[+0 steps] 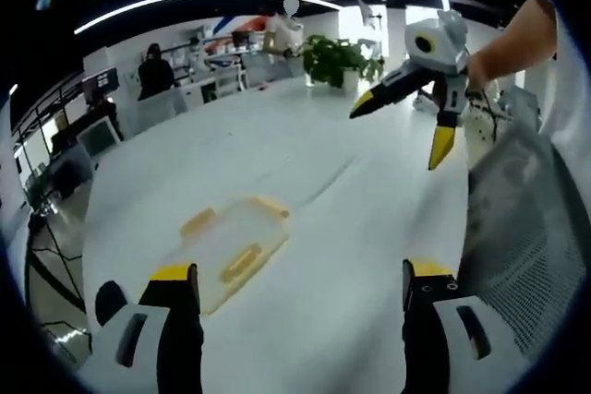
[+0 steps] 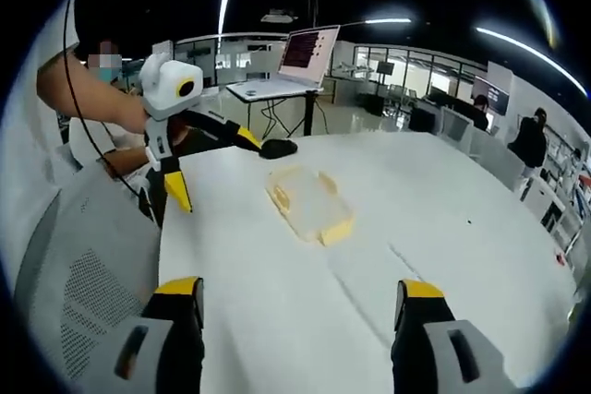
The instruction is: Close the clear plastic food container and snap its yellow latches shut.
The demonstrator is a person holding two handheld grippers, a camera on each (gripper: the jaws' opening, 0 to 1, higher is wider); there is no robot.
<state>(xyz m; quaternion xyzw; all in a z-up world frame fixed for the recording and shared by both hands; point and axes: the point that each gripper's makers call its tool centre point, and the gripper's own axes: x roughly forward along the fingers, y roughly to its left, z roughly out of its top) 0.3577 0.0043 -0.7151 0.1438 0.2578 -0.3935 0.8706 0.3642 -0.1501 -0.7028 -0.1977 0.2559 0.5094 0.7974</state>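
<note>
The clear plastic food container (image 1: 235,242) with yellow latches lies flat on the white table (image 1: 351,219). It sits just ahead of my left gripper (image 1: 300,274), which is open and holds nothing. My right gripper (image 1: 402,131) hovers above the table at the upper right, also open. In the right gripper view the container (image 2: 309,202) rests mid-table, well beyond my open right gripper (image 2: 300,291). The left gripper (image 2: 214,168) hangs open to the container's left, held by a person's hand. Whether the lid is fully seated is unclear.
A grey mesh chair (image 1: 517,228) stands against the table's near edge (image 2: 83,246). A potted plant (image 1: 337,57) sits at the far end. An open laptop (image 2: 309,53) is on a desk behind, and a small black object (image 2: 277,148) lies near the container.
</note>
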